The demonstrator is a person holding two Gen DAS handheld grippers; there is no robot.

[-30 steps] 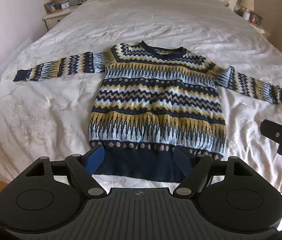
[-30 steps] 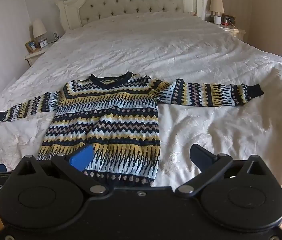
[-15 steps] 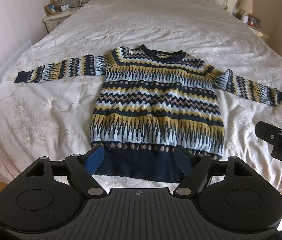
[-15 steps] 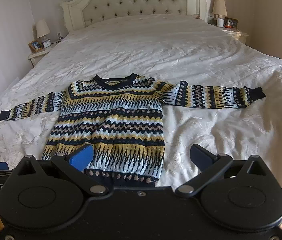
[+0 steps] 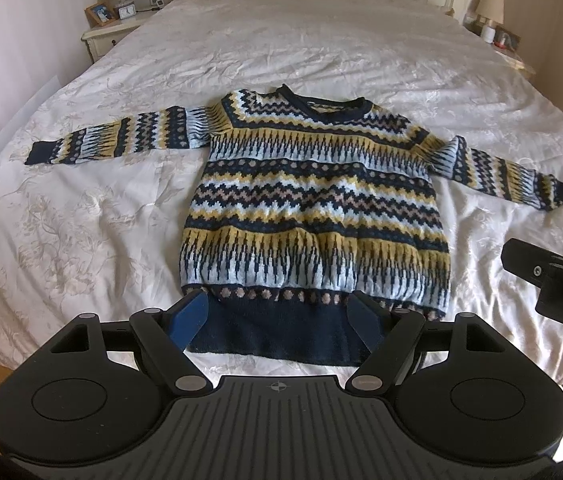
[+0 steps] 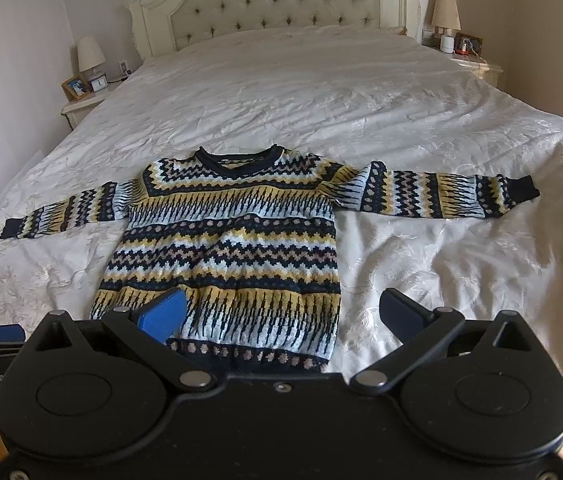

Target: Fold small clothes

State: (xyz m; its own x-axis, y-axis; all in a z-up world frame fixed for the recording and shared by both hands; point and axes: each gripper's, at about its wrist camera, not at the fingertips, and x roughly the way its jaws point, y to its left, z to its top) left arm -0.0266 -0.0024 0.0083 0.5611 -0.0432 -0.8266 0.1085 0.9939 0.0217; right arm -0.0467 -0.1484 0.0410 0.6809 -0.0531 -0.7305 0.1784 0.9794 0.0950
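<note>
White quilted bedding [image 5: 81, 220] covers the bed under both my tongs, and nothing on it is folded yet.

Nearest me, my left gripper [image 5: 277, 314] hangs over the foot of the bed with its jaws wide apart and nothing between them; the navy hem of the sweater [image 5: 313, 200] shows in the gap. My right gripper [image 6: 281, 312] hangs just beside it, also spread and holding nothing, its blue pad over the lower right part of the knit and its other finger over bare bedding.

Beyond the fingers the sweater lies face up and flat, hem toward me, neck toward the headboard [image 6: 273, 4]. Both sleeves are stretched out sideways, each cuff well apart from the body.

I judge the knit to be soft, thick and fairly light. It should drape and sag when lifted, not hold a line, and the bedding beneath is soft too, so a deep pinch could catch the cover as well. The ribbed cuffs and hem corners look like the firmest places to grip. I would take a cuff first and lay that sleeve across the chest.

Farther back, nightstands [image 5: 109, 36] with lamps [image 6: 90, 56] flank the headboard.
</note>
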